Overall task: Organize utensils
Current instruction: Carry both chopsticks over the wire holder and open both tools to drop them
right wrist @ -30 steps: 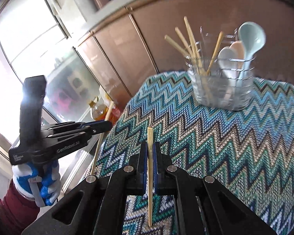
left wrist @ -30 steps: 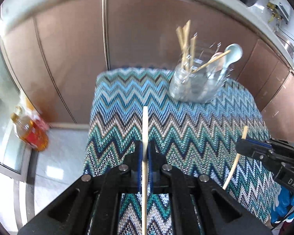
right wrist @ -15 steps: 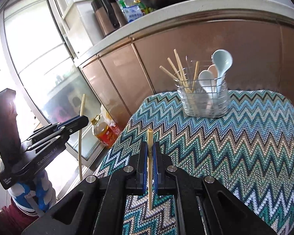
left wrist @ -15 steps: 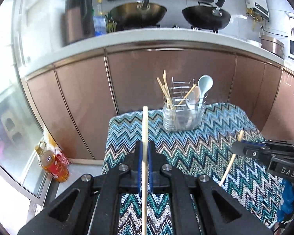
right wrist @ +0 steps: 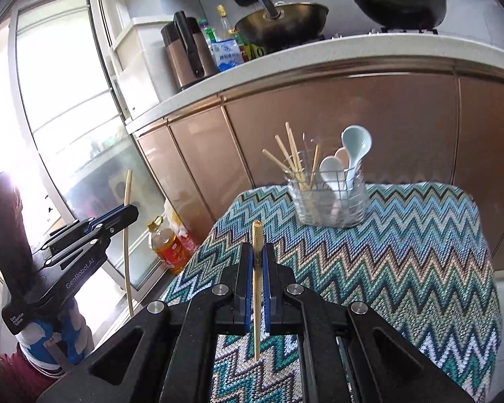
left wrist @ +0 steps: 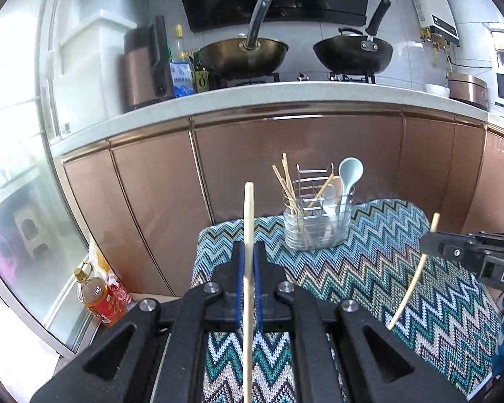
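My left gripper [left wrist: 248, 252] is shut on a pale wooden chopstick [left wrist: 248, 221] that stands upright between its blue pads. My right gripper [right wrist: 257, 253] is shut on a second chopstick [right wrist: 256, 288], its top end poking just above the pads. Each gripper shows in the other's view: the right gripper [left wrist: 430, 243] at the right edge, the left gripper [right wrist: 127, 210] at the left, both with their sticks. Far across the zigzag cloth stands a wire-and-clear utensil holder [left wrist: 316, 225], also holder [right wrist: 327, 201], with several chopsticks and pale spoons in it. Both grippers hang well short of it.
The cloth-covered table [right wrist: 403, 252] ends at brown cabinet doors [left wrist: 285, 168] under a white counter with two woks [left wrist: 242, 53]. An oil bottle [left wrist: 97, 295] stands on the floor left of the table. A gloved hand [right wrist: 47, 339] holds the left gripper.
Both grippers have risen and tilted up, so the counter and woks now show. The utensil holder looks smaller and farther. Each chopstick stays clamped.
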A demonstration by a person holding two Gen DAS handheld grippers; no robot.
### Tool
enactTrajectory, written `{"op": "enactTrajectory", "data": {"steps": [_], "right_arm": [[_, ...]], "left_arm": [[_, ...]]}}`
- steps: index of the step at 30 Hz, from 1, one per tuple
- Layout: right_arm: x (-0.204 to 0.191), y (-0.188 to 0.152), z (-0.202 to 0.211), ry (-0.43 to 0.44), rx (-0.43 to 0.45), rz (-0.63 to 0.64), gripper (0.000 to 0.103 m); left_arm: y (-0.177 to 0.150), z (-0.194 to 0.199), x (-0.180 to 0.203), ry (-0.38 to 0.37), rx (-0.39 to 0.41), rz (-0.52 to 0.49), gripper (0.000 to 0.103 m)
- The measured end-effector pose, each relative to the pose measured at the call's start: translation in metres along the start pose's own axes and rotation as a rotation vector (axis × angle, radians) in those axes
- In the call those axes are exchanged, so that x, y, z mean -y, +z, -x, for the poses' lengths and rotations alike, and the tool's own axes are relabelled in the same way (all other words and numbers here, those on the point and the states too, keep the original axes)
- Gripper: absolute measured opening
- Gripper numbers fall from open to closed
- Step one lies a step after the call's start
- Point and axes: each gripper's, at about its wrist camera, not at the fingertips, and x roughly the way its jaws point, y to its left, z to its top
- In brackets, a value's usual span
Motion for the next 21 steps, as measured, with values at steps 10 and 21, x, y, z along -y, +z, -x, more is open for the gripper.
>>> {"op": "enactTrajectory", "data": {"steps": [10, 21], "right_arm": [[0.004, 0.010, 0.000, -0.009, 0.041, 0.025, 0.005], [0.017, 0.039, 0.001, 0.007, 0.100, 0.041, 0.005]], "left_arm": [[0.009, -0.005, 0.003, 0.046, 0.075, 0.013, 0.005], [0.029, -0.036, 0.013, 0.001, 0.077, 0.037, 0.005]]}}
